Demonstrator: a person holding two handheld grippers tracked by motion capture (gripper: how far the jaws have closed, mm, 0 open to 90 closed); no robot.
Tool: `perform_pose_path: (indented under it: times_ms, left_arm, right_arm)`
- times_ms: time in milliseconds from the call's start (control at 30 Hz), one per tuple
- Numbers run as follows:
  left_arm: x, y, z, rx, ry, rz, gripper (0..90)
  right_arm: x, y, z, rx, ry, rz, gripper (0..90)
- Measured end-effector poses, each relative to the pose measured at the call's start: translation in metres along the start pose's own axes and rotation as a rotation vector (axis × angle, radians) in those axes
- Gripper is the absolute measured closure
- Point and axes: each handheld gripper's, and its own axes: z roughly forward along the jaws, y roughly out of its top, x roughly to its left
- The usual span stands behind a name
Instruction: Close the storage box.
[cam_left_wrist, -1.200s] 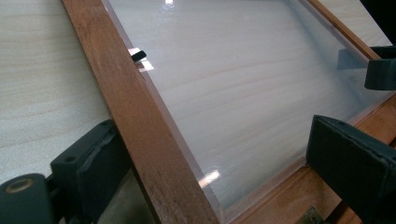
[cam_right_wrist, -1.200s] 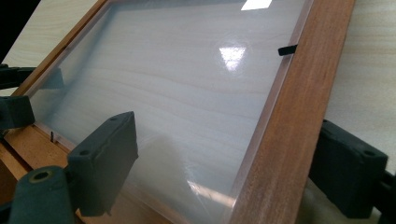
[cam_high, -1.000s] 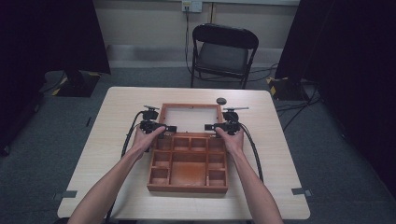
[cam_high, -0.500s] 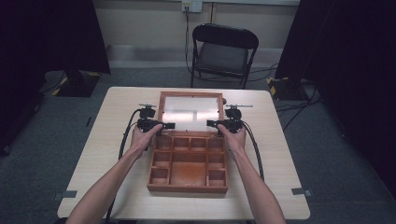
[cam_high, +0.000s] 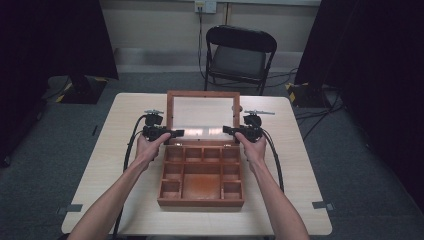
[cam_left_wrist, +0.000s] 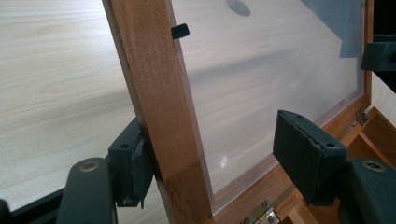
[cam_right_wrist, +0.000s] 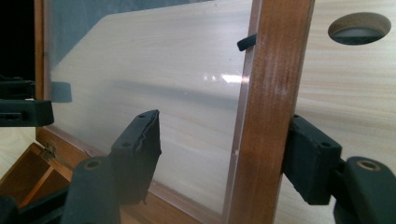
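An open wooden compartment box (cam_high: 200, 186) lies mid-table, its clear-paned lid (cam_high: 202, 94) raised near upright on rear hinges. My left gripper (cam_high: 176, 133) straddles the lid's left rail (cam_left_wrist: 159, 93). One pad (cam_left_wrist: 135, 158) touches the rail's outer face and the other hangs apart over the pane, so the left gripper (cam_left_wrist: 217, 140) is open. My right gripper (cam_high: 227, 130) straddles the right rail (cam_right_wrist: 275, 70) the same way. Its outer pad (cam_right_wrist: 306, 154) lies against the wood and its inner jaw stays clear, leaving the right gripper (cam_right_wrist: 224, 135) open. Both pairs of jaws have just been closing around those rails.
The light wooden table (cam_high: 125, 200) has bare room on both sides of the box. A round hole (cam_right_wrist: 358, 28) is cut in the tabletop behind the lid. A black folding chair (cam_high: 240, 50) stands beyond the far edge. Cables trail from both grippers along the forearms.
The lid has swung up from a low tilt to near upright. Both hands have risen a little with it, and the jaws have narrowed.
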Motion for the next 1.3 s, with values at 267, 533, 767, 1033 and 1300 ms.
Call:
perform_pose_path:
  times_ms: [267,533,767,1033,1300]
  left_arm:
    - [-0.003,0.002,-0.013,-0.028,-0.004,0.028,39.1]
    - [-0.008,0.001,-0.024,-0.039,-0.015,0.059,41.3]
    - [-0.007,-0.002,-0.035,-0.052,-0.022,0.089,51.3]
    - [-0.012,-0.002,-0.04,-0.058,-0.04,0.096,49.7]
    - [-0.015,-0.004,-0.043,-0.062,-0.05,0.103,48.4]
  right_arm:
    - [0.006,0.002,-0.011,-0.008,-0.009,-0.03,40.6]
    - [0.01,0.002,-0.021,-0.016,-0.001,-0.062,44.2]
    - [0.018,0.003,-0.026,-0.006,-0.001,-0.092,42.1]
    - [0.023,0.001,-0.036,0.002,0.016,-0.115,38.2]
    - [0.025,-0.003,-0.041,-0.008,0.032,-0.11,36.9]
